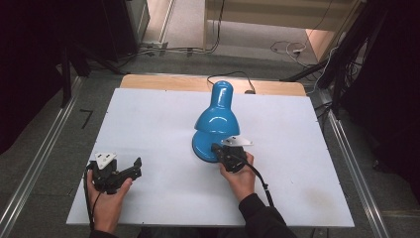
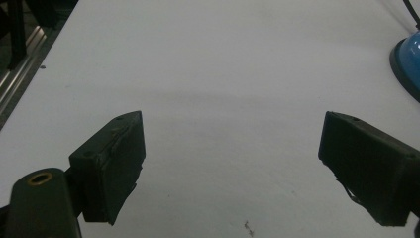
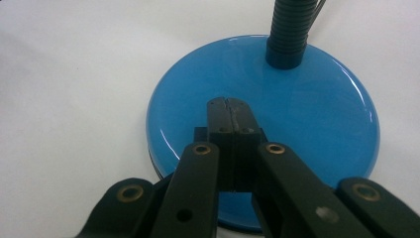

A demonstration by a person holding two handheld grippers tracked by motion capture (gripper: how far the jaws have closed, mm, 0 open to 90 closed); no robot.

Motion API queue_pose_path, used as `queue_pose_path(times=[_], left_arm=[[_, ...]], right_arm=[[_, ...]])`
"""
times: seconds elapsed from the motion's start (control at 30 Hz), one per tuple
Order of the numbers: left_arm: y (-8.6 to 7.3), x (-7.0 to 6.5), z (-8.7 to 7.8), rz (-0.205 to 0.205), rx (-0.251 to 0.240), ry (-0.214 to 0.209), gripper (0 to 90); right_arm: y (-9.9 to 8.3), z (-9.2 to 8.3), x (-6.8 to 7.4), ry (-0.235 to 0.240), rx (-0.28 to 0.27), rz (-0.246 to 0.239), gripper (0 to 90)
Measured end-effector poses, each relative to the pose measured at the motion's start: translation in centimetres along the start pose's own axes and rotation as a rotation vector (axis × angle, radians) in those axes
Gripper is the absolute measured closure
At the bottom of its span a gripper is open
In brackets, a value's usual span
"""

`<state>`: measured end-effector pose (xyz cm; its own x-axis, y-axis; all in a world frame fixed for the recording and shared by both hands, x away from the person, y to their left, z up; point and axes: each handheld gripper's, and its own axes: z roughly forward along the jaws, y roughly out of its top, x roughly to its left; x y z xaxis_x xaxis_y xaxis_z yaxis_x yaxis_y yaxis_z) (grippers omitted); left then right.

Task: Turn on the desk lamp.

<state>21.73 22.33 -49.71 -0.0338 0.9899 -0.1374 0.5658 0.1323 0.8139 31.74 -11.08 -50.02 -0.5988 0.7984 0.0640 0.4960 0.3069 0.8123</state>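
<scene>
My right gripper [image 3: 230, 106], jaws together, presses the blue lamp's base [image 3: 307, 104], probably its switch; left gripper [image 2: 233, 163] idles apart; next I'd lift off.

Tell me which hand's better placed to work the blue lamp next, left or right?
Right, probably. The right tool has its shut jaws over the lamp base, though contact is unclear. The left tool is open over bare table, apart from the lamp.
</scene>
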Motion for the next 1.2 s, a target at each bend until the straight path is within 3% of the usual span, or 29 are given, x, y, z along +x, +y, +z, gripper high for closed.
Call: queue_pose_path(times=[0.53,0.7,0.77,0.87,1.2], left_arm=[[-0.03,-0.1,0.09,-0.001,0.0,0.0,12.0],[-0.03,-0.06,0.05,-0.004,-0.004,0.004,12.0],[-0.03,-0.07,0.06,-0.004,-0.002,0.004,12.0],[-0.04,-0.09,0.02,-0.004,-0.001,0.002,12.0],[-0.03,-0.06,0.03,-0.003,-0.002,0.001,12.0]], right_arm=[[-0.16,0.02,-0.09,-0.009,-0.004,0.001,87.8],[-0.23,0.0,0.06,-0.01,0.005,-0.01,88.0],[-0.45,-0.03,0.66,-0.018,-0.004,-0.048,88.1],[-0.44,0.01,0.55,-0.006,-0.004,-0.023,88.1],[-0.36,-0.06,0.25,0.009,0.0,-0.011,87.9]])
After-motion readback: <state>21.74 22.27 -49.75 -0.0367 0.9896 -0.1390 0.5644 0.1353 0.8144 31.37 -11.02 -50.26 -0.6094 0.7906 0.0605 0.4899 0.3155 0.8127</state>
